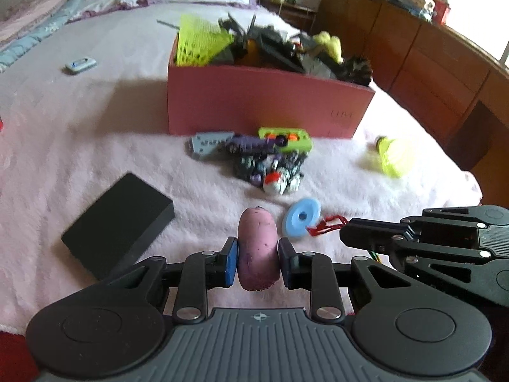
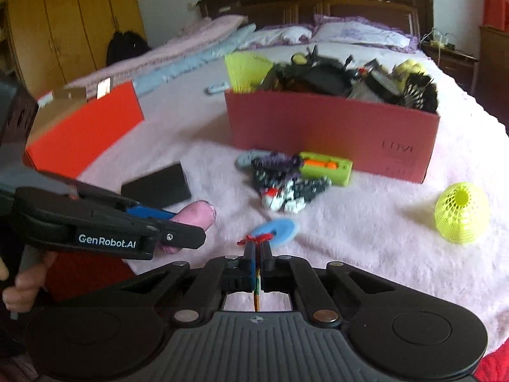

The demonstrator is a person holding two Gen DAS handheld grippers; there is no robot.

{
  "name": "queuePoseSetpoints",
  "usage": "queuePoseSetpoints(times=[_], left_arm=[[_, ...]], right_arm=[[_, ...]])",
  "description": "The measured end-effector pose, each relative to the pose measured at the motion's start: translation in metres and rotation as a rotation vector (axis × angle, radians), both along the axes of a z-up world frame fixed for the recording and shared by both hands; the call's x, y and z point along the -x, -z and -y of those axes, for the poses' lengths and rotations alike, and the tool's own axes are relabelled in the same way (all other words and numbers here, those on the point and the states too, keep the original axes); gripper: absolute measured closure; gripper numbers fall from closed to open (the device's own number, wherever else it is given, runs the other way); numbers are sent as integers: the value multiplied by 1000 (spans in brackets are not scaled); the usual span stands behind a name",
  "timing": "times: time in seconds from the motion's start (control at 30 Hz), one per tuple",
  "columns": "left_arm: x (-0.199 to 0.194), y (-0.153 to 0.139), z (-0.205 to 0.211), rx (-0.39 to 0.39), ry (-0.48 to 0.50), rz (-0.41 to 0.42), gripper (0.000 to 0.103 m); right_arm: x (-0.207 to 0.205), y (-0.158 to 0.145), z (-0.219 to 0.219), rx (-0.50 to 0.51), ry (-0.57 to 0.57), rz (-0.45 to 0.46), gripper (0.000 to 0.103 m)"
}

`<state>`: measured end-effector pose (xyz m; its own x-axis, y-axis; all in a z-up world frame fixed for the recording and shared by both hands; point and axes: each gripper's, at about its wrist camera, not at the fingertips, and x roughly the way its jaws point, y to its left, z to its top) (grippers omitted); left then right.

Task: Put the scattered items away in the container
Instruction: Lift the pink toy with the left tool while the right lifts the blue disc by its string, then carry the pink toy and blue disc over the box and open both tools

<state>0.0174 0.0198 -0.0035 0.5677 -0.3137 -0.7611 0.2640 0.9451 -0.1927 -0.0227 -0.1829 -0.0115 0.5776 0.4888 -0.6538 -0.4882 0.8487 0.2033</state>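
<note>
My left gripper point(image 1: 257, 254) is shut on a purple sweet potato point(image 1: 257, 248), just above the pink blanket; both also show in the right wrist view point(image 2: 194, 215). My right gripper point(image 2: 258, 250) is shut on a red cord point(image 2: 256, 238) tied to a blue disc point(image 2: 276, 227), which also shows in the left wrist view point(image 1: 300, 218). The pink box point(image 1: 264, 102), the container, stands ahead, piled full of items. In front of it lie a green toy point(image 1: 286, 138), a dark toy heap point(image 1: 270, 168) and a grey-blue piece point(image 1: 208, 145).
A black block point(image 1: 117, 226) lies to the left. A yellow mesh shuttlecock point(image 2: 461, 213) lies to the right near the bed's edge. An orange box point(image 2: 86, 130) stands at the left. A small remote point(image 1: 79, 63) lies further back. Wooden cabinets line the right.
</note>
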Motion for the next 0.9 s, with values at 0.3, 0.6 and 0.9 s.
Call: queuePoseSetpoints(times=[0.3,0.6,0.9], left_arm=[[-3,-29,4,30,12,60,75],[-14,-45,12,37,25,87,75],[-42,-67,21,55,24,139,75]], right_arm=[[-7,-24,12,-101,35,21,100],[-13,-36,17,-99,55,56,100],[-39,-55,17,-107,66,107,100]])
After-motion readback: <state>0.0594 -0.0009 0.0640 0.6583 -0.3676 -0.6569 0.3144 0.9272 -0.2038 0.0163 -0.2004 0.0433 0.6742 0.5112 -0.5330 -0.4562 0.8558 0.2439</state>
